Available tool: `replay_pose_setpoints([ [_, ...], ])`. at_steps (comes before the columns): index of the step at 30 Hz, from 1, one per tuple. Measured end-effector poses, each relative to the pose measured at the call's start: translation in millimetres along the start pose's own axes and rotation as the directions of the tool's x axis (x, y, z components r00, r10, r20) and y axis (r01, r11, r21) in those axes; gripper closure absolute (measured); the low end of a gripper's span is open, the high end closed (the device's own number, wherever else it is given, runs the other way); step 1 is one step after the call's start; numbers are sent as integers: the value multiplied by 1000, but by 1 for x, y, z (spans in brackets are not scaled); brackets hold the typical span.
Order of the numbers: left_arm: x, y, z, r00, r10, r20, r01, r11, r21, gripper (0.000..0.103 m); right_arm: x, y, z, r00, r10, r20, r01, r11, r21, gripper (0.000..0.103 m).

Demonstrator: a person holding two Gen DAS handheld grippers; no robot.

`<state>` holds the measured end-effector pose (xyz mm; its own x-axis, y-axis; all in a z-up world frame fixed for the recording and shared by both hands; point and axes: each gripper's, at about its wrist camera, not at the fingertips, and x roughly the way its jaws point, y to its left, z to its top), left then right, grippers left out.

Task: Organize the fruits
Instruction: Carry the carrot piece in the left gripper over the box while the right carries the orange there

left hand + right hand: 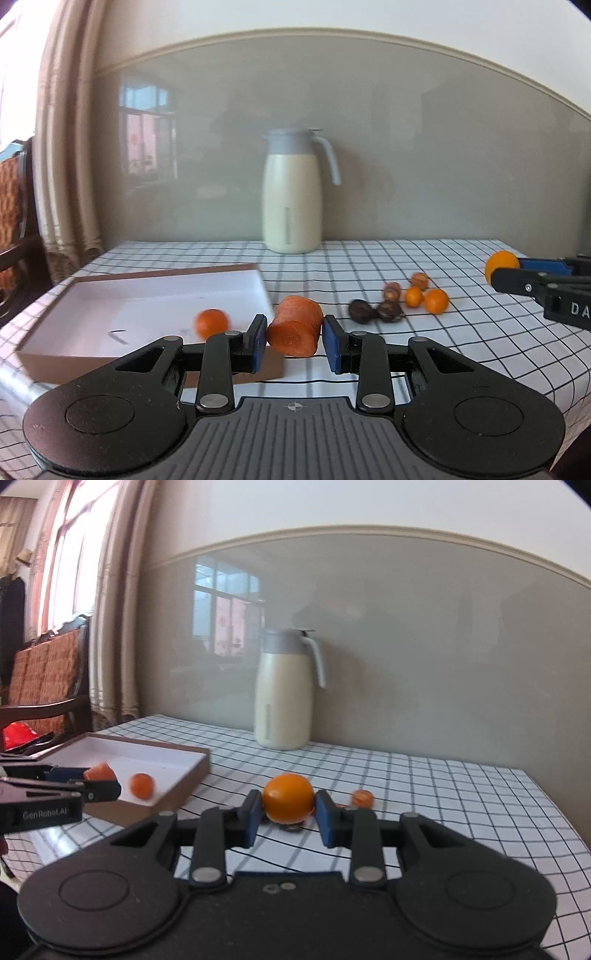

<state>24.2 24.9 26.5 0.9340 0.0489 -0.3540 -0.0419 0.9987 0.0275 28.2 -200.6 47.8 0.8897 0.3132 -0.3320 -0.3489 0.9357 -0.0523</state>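
Nearest the lens, the left gripper [294,338] had its blue pads on either side of a cut carrot chunk [295,330], clamped onto it just above the near right corner of the shallow cardboard box [48,363]. That box, white inside with brown walls, lay on the checked tablecloth [406,258], and a small orange fruit [211,323], blurred, sat inside it near its front wall. To the right of the box, a loose cluster rested on the cloth: two small orange fruits [424,299], two dark brown pieces [375,311] and two lighter brown ones [404,286] just behind them. Further right of the box, the right gripper [288,808] held a round orange [289,796] pinched between its pads, raised a little over the cloth, with another small orange fruit [362,798] lying just beyond it. Behind the box, against the grey wall panel, stood a cream thermos jug [291,192] with a grey lid and handle.
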Motion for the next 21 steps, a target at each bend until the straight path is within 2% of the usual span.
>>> replay_pose_setpoints([
  [11, -30, 55, 3, 993, 116, 31, -115, 992, -45, 70, -5, 56, 24, 990, 133, 48, -129, 989, -73, 80],
  [21, -37, 96, 7, 979, 199, 49, -196, 978, -70, 70, 14, 99, 47, 972, 225, 73, -215, 968, -126, 80],
])
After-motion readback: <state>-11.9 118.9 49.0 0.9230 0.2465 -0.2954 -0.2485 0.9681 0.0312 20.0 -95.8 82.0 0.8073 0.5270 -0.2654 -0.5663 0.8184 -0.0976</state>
